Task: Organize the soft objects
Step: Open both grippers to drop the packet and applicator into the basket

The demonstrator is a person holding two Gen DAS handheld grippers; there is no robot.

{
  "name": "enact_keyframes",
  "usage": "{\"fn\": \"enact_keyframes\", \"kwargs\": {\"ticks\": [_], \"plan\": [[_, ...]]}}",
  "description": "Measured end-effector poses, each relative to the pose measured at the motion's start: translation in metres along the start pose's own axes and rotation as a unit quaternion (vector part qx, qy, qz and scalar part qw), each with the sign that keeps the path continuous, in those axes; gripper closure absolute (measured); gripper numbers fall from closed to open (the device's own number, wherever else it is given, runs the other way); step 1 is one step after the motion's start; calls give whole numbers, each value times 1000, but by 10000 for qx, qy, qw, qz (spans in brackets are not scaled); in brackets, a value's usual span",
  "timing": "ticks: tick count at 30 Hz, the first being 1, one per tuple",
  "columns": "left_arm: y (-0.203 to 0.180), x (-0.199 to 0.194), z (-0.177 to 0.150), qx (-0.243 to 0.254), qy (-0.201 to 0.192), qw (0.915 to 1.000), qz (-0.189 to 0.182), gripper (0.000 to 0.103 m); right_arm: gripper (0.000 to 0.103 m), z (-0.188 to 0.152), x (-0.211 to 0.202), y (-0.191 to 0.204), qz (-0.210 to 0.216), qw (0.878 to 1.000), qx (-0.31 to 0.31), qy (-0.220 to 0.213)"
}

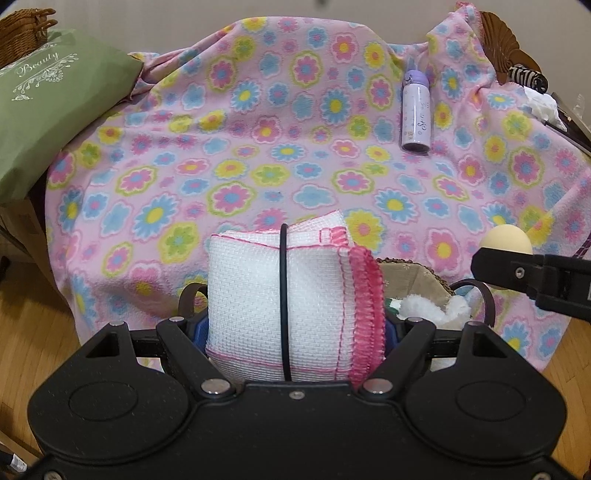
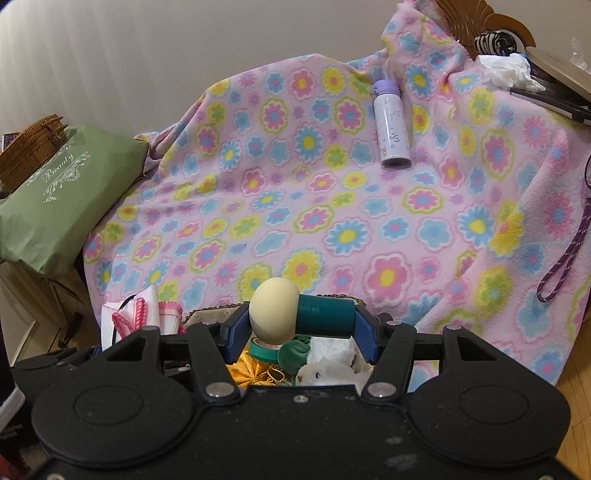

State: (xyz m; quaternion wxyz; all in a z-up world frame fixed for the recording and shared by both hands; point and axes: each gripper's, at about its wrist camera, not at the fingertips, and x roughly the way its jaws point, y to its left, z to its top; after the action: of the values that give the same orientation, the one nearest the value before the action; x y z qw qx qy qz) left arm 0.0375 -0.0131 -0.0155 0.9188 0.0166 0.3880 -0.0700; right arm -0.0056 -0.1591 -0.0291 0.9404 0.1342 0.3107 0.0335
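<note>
My left gripper (image 1: 291,325) is shut on a folded white cloth with pink stitching (image 1: 277,295), bound by a black band, held upright in front of the flowered blanket (image 1: 295,147). The cloth also shows at the left of the right wrist view (image 2: 129,314). My right gripper (image 2: 299,325) is shut on a soft mushroom-shaped toy with a cream cap and teal stem (image 2: 295,314), held sideways above a lined wicker basket (image 2: 207,314). The basket holds white plush (image 2: 325,362), a green tape roll (image 2: 264,349) and yellow fabric (image 2: 251,373). The cream cap shows in the left wrist view (image 1: 506,238).
A purple bottle (image 1: 415,110) lies on the blanket at the back right. A green cushion (image 1: 48,110) and a wicker basket (image 1: 22,33) sit at the left. Tissue (image 2: 509,70) and a tray are at the far right. A purple cord (image 2: 569,254) hangs at the right. Wood floor lies below.
</note>
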Motion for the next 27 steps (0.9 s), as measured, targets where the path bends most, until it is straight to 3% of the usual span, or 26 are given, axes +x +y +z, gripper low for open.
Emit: {"fn": "enact_keyframes", "kwargs": {"ticks": [2, 5, 16, 27], "plan": [[-1, -1, -1, 33, -17, 10000, -27, 26, 44, 0, 0, 1, 16, 10000, -15, -17], [-4, -2, 0, 77, -93, 9999, 18, 15, 42, 0, -1, 0, 41, 10000, -21, -47], [-2, -3, 1, 11, -103, 9998, 151, 15, 41, 0, -4, -1, -80, 9999, 4, -112], [0, -7, 1, -69, -134, 9995, 263, 14, 33, 0, -6, -4, -229, 9997, 29, -119]]}}
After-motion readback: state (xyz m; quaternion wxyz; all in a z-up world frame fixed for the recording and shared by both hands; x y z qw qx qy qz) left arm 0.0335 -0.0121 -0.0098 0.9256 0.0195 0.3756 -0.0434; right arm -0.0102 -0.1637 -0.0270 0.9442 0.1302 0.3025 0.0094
